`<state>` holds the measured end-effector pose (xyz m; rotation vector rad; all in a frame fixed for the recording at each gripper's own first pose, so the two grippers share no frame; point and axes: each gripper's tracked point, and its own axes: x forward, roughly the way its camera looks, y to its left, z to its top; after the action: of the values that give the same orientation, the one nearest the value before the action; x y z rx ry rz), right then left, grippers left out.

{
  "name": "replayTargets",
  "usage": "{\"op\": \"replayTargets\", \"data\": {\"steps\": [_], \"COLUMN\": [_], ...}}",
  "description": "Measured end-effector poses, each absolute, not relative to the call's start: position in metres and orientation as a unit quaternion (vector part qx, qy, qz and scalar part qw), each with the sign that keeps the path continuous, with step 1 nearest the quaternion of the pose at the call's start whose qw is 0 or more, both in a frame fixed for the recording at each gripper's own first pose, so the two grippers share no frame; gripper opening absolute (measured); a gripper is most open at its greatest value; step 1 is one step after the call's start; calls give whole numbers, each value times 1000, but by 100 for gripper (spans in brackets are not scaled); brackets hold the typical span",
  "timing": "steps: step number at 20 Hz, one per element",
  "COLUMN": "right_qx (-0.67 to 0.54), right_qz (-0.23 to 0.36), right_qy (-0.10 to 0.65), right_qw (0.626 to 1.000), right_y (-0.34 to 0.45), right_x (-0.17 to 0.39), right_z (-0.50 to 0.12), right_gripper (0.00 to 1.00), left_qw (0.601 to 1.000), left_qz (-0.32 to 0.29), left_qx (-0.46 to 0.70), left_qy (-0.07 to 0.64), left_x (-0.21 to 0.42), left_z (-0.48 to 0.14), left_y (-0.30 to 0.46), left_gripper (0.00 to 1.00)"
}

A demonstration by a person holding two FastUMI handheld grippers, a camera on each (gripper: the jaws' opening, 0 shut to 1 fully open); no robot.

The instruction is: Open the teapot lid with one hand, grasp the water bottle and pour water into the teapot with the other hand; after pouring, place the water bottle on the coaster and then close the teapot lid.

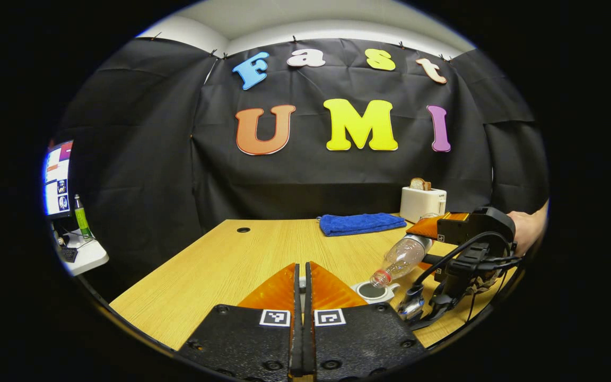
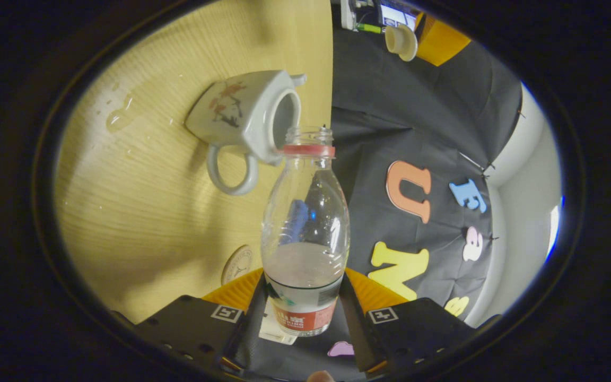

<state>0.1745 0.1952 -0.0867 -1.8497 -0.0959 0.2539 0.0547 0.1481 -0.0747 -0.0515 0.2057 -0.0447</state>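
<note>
The clear water bottle point(image 2: 305, 228), with a red neck ring and no cap, is gripped at its labelled base by my right gripper point(image 2: 303, 305), which is shut on it. The bottle point(image 1: 401, 257) is tilted, its mouth just over the open top of the white teapot point(image 1: 373, 292). The teapot point(image 2: 242, 114) has a flower print and a loop handle and stands on the table. My left gripper point(image 1: 302, 268) is shut; in the right gripper view the teapot lid point(image 2: 401, 41) hangs in the air at its finger. A round coaster point(image 2: 237, 264) lies near the bottle's base.
Water drops point(image 2: 120, 116) lie on the wooden table point(image 1: 220, 265) beside the teapot. At the back sit a folded blue towel point(image 1: 361, 223) and a white toaster point(image 1: 422, 202) with bread. A hand point(image 1: 525, 229) holds the right gripper. A monitor point(image 1: 57, 178) stands off the table's left.
</note>
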Motion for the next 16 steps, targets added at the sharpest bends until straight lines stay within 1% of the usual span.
{"op": "replayTargets", "data": {"steps": [3, 4, 7, 8, 11, 14, 15, 16], "right_qx": [-802, -804, -809, -811, -817, -822, -823, -825], "right_qz": [105, 105, 104, 103, 102, 96, 95, 94], "right_qy": [-49, -49, -52, -53, -59, -63, -64, -64], "right_qw": [586, 583, 576, 573, 564, 558, 556, 554], "right_y": [197, 197, 198, 199, 202, 203, 203, 202], "right_x": [175, 175, 175, 175, 175, 176, 176, 175], "right_z": [-85, -84, -82, -81, -78, -73, -71, -71], "right_gripper": [71, 72, 70, 72, 71, 72, 71, 71], "left_qw": [994, 994, 995, 995, 995, 995, 995, 995], "left_qz": [-21, -21, -20, -18, -17, -17, -17, -18], "left_qx": [-23, -23, -21, -19, -19, -20, -21, -21], "left_qy": [101, 100, 98, 97, 97, 95, 95, 94], "left_x": [55, 53, 53, 52, 52, 51, 51, 51], "left_z": [-73, -73, -70, -70, -70, -68, -68, -68], "left_y": [149, 149, 150, 151, 153, 154, 154, 154], "left_gripper": [3, 3, 3, 3, 3, 3, 7, 3]}}
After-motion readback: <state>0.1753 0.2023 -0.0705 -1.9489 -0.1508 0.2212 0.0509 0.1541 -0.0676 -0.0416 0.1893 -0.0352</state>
